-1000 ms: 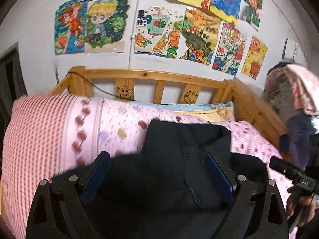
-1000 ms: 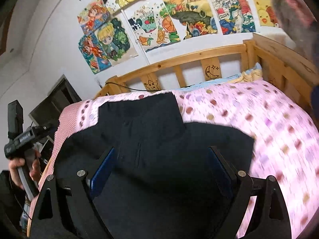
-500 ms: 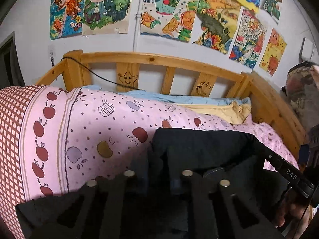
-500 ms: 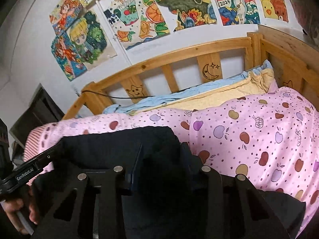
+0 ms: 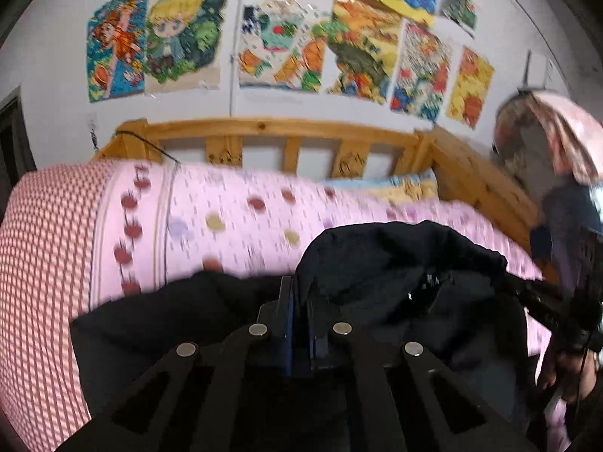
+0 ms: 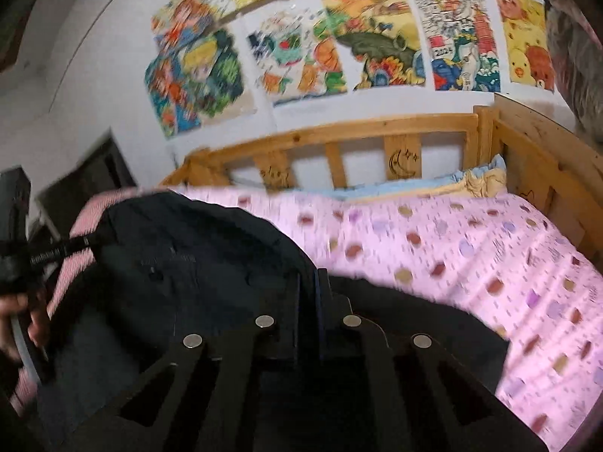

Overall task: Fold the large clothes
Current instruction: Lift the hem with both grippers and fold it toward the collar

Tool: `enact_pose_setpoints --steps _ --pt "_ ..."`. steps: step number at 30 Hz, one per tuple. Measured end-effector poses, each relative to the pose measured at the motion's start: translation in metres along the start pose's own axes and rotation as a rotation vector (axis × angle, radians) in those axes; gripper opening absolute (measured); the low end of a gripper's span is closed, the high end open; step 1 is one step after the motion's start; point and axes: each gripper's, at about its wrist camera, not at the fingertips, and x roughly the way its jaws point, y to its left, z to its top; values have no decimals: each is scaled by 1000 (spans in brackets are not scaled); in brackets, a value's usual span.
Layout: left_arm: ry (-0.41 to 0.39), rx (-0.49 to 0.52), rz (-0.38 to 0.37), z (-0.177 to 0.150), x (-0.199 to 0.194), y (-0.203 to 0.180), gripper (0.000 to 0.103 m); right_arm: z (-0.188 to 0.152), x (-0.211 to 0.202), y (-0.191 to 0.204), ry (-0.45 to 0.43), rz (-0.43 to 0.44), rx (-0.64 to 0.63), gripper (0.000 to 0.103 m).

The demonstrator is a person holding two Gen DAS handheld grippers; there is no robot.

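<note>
A large black garment (image 5: 395, 263) lies on a bed with a pink fruit-print quilt (image 5: 226, 226). My left gripper (image 5: 299, 301) is shut on a fold of the black cloth, which rises in a hump to its right. In the right wrist view the same garment (image 6: 188, 263) bulges up at the left, and my right gripper (image 6: 309, 290) is shut on its edge. Each view shows the other gripper at its side, also at the cloth: the right gripper (image 5: 542, 301) and the left gripper (image 6: 41, 256).
A wooden headboard (image 5: 286, 143) and side rail (image 6: 542, 173) fence the bed. Blue and yellow bedding (image 6: 452, 184) lies at the head. Posters cover the wall (image 5: 282, 45). Clothes hang at the right (image 5: 546, 150). A dark doorway (image 6: 83, 177) is at the left.
Both grippers went from wide open over the flat garment to shut on it. They have since lifted and drawn back, and the cloth now stands up in a hump between them.
</note>
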Motion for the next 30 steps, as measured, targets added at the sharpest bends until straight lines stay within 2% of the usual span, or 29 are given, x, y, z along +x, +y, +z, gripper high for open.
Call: enact_pose_setpoints --steps 5,7,9,15,20,23,26,28,30 --pt "101 101 26 -31 10 -6 5 -33 -6 -5 96 -20 -53 4" --pt "170 158 57 -49 26 -10 5 -48 1 -7 132 -23 -49 4" --pt "196 196 80 -62 36 -15 5 -57 9 -11 153 -20 -26 4" --pt "179 215 82 -66 34 -17 5 -73 23 -11 162 -38 -25 4" --pt "161 207 65 -67 32 -13 5 -66 0 -10 123 4 16 4" --pt "152 198 51 -68 31 -11 5 -53 -26 -17 50 36 81 5" --pt "137 207 39 -67 26 -12 5 -34 -39 -13 -14 40 83 5" --pt "120 225 37 -66 20 -14 6 -20 -32 -6 -21 47 72 5" --pt "101 249 40 -64 11 -17 8 -13 -16 3 14 63 63 5"
